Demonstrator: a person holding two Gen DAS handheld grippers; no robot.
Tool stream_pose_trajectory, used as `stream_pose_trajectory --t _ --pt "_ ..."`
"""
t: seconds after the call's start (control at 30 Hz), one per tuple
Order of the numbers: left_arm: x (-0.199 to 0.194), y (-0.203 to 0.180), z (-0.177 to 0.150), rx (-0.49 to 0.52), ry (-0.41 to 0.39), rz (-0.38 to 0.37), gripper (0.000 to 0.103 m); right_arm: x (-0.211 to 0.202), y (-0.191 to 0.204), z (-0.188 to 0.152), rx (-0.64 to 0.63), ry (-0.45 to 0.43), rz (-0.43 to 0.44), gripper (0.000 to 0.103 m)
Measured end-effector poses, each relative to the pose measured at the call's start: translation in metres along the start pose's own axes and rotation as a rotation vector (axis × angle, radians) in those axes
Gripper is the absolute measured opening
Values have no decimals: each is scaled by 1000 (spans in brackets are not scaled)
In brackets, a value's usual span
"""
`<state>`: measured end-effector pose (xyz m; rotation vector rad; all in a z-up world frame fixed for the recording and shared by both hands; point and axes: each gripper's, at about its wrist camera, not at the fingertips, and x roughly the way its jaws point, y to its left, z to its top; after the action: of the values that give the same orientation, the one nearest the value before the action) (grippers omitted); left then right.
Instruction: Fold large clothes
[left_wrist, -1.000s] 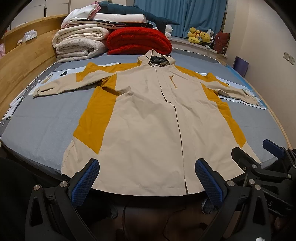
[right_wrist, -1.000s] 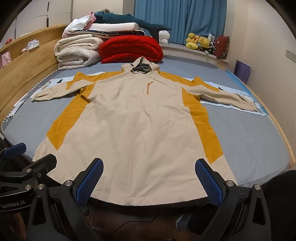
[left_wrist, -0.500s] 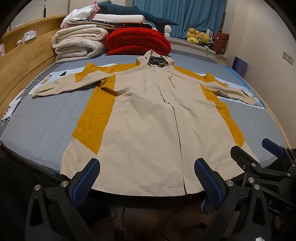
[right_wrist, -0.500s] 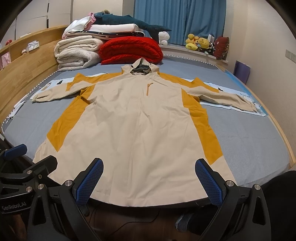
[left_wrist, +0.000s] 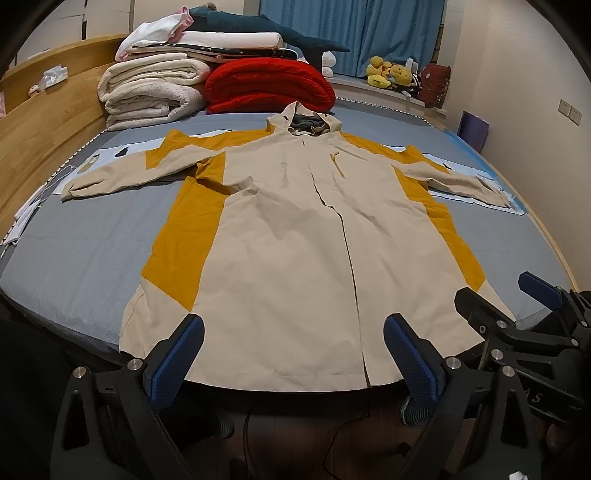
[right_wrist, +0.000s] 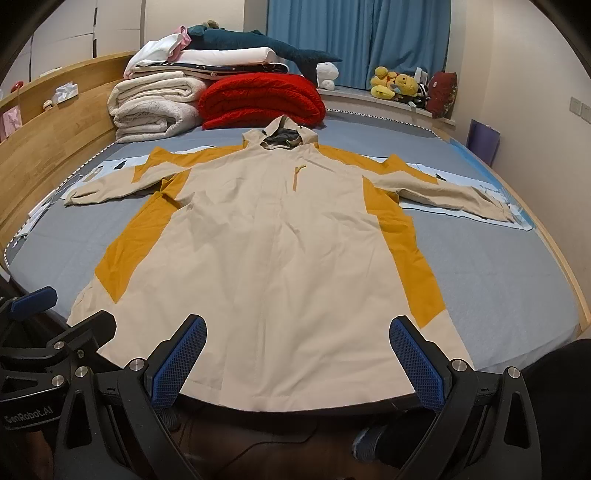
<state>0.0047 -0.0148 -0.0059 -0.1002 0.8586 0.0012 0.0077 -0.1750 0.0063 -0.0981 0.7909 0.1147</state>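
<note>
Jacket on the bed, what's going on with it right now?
The jacket lies spread flat on the bed, front up, sleeves out to both sides, not yet folded. A person holds both grippers above its bottom hem. The left gripper has just been closing slightly but is open with nothing between its jaws; the right gripper is open and empty too.

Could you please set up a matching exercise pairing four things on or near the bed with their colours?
Things:
1. jacket
2. quilt
3. curtain
4. sheet

Colours:
A. red
B. grey
C. beige and mustard
D. blue

Pairs: 1-C, 2-A, 3-D, 4-B
</note>
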Motion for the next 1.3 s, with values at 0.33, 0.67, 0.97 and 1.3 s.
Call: stream_pose_trajectory --t 0.33,0.67,0.97,1.3 --pt "-10 -6 10 41 -24 17 79 -8 1 11 10 -13 41 90" --pt "-15 -7 49 44 -44 65 78 -17 -16 54 64 -66 72 60" --pt "35 9 97 15 -14 85 78 26 -35 137 63 -135 48 57" --pt "94 40 175 13 -47 124 67 113 -35 253 1 -112 46 42"
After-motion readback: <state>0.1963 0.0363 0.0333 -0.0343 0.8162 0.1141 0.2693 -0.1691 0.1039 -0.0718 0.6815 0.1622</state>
